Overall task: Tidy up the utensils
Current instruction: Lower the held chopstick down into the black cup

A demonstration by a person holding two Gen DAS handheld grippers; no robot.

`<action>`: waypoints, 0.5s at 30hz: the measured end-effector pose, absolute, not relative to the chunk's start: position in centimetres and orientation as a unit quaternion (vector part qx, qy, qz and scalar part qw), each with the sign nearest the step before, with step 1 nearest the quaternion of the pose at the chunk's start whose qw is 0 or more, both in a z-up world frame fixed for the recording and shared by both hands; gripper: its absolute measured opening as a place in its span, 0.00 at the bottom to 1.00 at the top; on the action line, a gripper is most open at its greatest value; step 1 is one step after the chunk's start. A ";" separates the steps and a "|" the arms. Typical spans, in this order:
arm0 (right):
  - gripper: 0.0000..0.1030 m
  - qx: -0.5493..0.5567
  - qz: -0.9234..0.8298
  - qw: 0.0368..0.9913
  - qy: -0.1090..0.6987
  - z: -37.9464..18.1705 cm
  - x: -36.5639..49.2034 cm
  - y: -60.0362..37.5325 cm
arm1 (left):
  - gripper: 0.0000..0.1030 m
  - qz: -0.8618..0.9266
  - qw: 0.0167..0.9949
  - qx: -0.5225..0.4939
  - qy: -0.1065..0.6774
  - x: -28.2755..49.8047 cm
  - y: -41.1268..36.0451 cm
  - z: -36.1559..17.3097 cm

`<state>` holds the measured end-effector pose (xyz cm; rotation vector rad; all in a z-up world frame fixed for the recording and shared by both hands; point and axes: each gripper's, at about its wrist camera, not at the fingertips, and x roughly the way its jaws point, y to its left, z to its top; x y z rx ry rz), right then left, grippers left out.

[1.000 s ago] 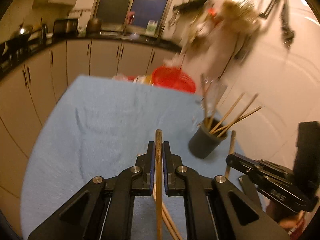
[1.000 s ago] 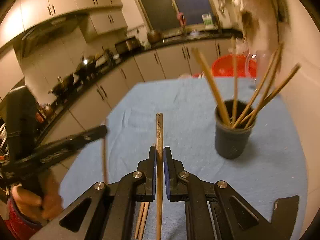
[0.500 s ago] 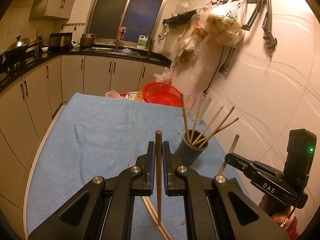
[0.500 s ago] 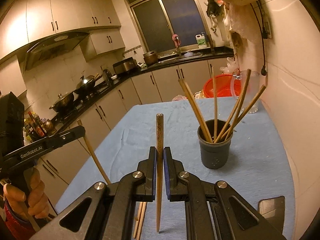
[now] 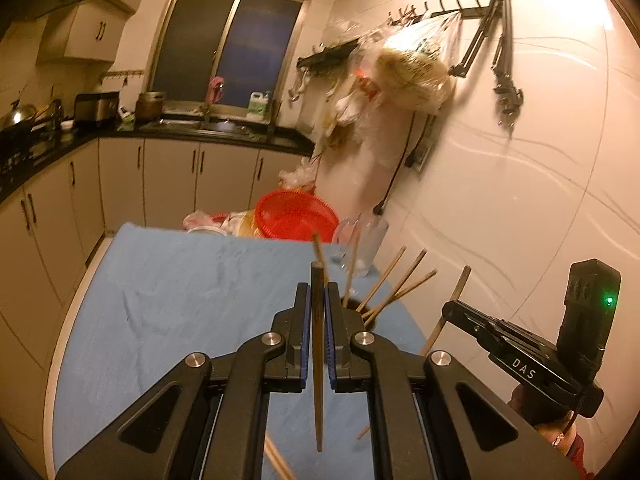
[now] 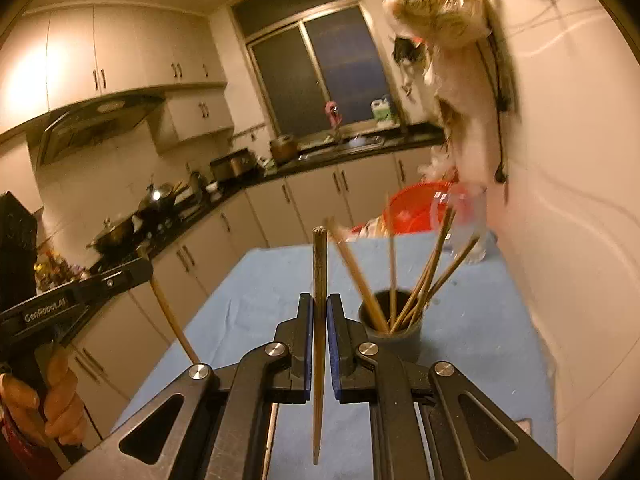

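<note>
Left gripper [image 5: 318, 300] clamps a chopstick [image 5: 318, 360] upright. Right gripper [image 6: 319, 312] clamps another chopstick [image 6: 319, 320]. Dark holder cup [image 6: 394, 332], at 1 o'clock on the blue cloth [image 6: 260, 292], holds several chopsticks.

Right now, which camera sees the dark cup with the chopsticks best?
The right wrist view: the dark cup stands nearly whole on the blue cloth, chopsticks fanning out. In the left wrist view only its rim peeks past the left gripper.

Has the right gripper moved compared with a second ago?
Yes. The right gripper has moved up: the gray cup now sits lower against its fingers, which stay shut on a chopstick.
</note>
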<state>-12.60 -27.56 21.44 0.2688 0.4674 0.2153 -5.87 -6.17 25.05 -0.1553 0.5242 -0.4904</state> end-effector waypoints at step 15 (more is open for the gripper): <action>0.07 0.127 0.060 0.977 0.163 28.7 -7.8 -30.8 | 0.06 -0.264 0.938 -0.089 0.205 1.0 -12.0 31.5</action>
